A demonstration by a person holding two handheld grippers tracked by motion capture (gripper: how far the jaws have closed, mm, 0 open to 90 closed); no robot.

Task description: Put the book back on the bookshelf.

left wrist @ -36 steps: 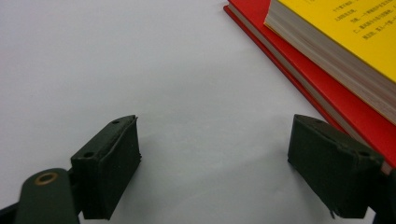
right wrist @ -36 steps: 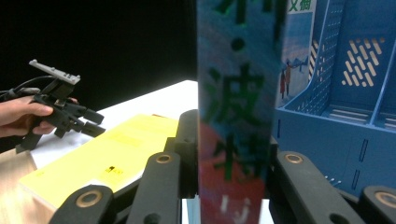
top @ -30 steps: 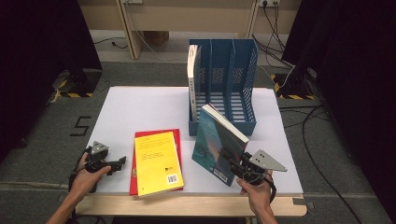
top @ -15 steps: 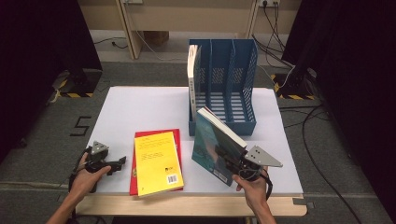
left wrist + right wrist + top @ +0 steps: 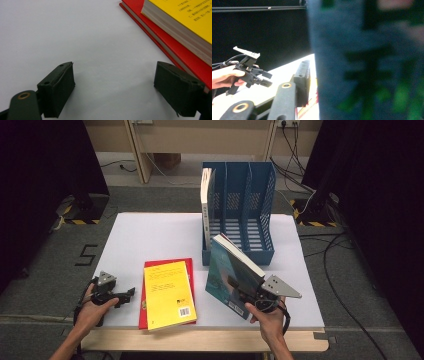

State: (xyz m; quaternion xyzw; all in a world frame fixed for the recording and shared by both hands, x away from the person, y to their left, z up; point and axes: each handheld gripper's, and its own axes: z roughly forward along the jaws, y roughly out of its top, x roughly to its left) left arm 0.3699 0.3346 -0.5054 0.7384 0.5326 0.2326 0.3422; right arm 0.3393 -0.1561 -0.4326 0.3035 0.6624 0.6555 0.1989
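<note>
High view: right hand-held gripper (image 5: 239, 289) grips teal book (image 5: 225, 280) (tilted).

A teal book (image 5: 227, 275) stands tilted near the table's (image 5: 150, 235) front edge, before a blue rack (image 5: 240, 215).

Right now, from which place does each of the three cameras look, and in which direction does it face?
High view: above the person's side of the table, looking forward and down; both forearms enter from the bottom.
Left gripper view: on the left gripper, low over the table, its open jaws beside the yellow book on the red book.
Right gripper view: on the right gripper, facing the blurred teal book; the left hand appears beyond.
Shared: all views show the left gripper.
</note>
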